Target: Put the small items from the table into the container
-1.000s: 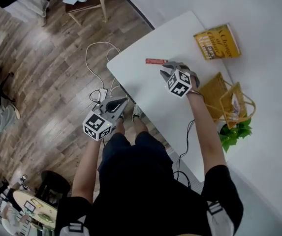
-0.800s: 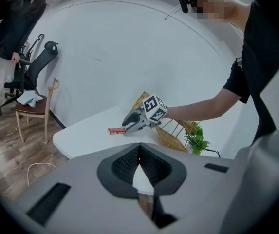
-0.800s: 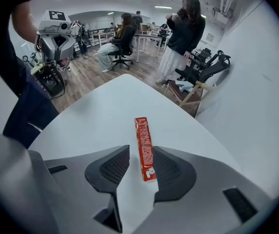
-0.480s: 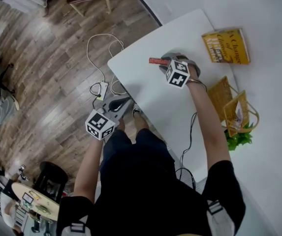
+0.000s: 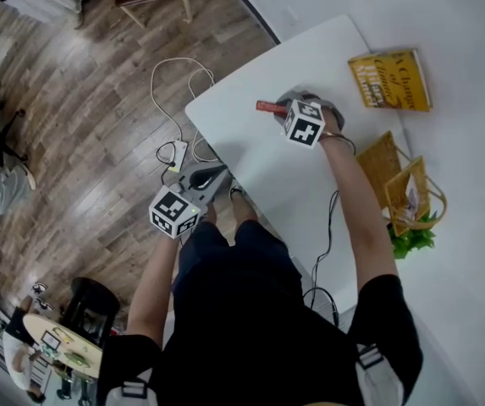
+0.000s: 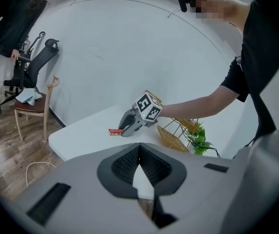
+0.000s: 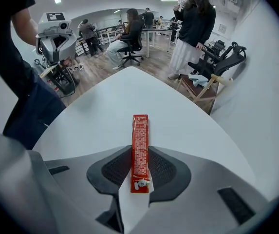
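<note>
Jaws of the right gripper [image 7: 139, 153] are closing on the red packet [image 7: 139, 135], pads against its long sides as it lies on the white table [image 7: 105, 106]; the gripper points steeply down. At its four o'clock in the head view stands the wicker basket [image 5: 411, 197]. The left gripper [image 6: 139, 152], jaws together and empty, hangs nearly level off the table's edge at seven o'clock.

Left tongs [image 6: 139, 145] together, empty.

Wood floor [image 5: 73, 100] (white wall [image 6: 129, 43])
</note>
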`<state>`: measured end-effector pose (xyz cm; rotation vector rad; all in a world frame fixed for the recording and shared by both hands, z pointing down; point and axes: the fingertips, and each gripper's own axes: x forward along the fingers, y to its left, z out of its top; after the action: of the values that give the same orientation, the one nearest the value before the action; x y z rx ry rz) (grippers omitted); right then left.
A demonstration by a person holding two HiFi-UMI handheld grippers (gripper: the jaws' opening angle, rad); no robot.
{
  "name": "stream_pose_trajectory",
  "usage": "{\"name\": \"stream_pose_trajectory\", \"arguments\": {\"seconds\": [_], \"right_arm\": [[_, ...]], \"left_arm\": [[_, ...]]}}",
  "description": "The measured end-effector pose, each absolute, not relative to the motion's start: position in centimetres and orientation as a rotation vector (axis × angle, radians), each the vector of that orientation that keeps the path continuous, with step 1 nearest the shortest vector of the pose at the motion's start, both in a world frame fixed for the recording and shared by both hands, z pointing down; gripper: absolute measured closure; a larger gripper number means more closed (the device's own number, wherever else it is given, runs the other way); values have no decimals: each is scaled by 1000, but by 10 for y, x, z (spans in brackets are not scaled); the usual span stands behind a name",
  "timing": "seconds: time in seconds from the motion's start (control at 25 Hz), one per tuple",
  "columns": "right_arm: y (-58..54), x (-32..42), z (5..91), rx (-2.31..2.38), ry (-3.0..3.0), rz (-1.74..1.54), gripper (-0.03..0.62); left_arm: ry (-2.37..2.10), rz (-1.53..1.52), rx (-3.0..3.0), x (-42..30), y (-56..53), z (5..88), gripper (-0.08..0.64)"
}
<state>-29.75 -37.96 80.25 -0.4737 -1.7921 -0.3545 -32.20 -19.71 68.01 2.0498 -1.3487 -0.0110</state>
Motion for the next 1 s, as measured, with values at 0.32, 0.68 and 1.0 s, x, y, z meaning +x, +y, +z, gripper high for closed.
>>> {"name": "stream_pose_trajectory", "arguments": {"seconds": [0.32, 0.68, 1.0], "right_arm": [[-376, -299, 761, -383, -1855, -360, 479], [-368, -277, 674, -170, -2016, -332, 479], [-332, -197, 608, 191, -2214, -183, 479]], "left_arm": [[-1314, 16, 2134, -323, -204, 656, 558], [-1289, 38, 2267, -319, -219, 607, 558], [-1117, 75, 2464, -268, -233, 571, 558]]}}
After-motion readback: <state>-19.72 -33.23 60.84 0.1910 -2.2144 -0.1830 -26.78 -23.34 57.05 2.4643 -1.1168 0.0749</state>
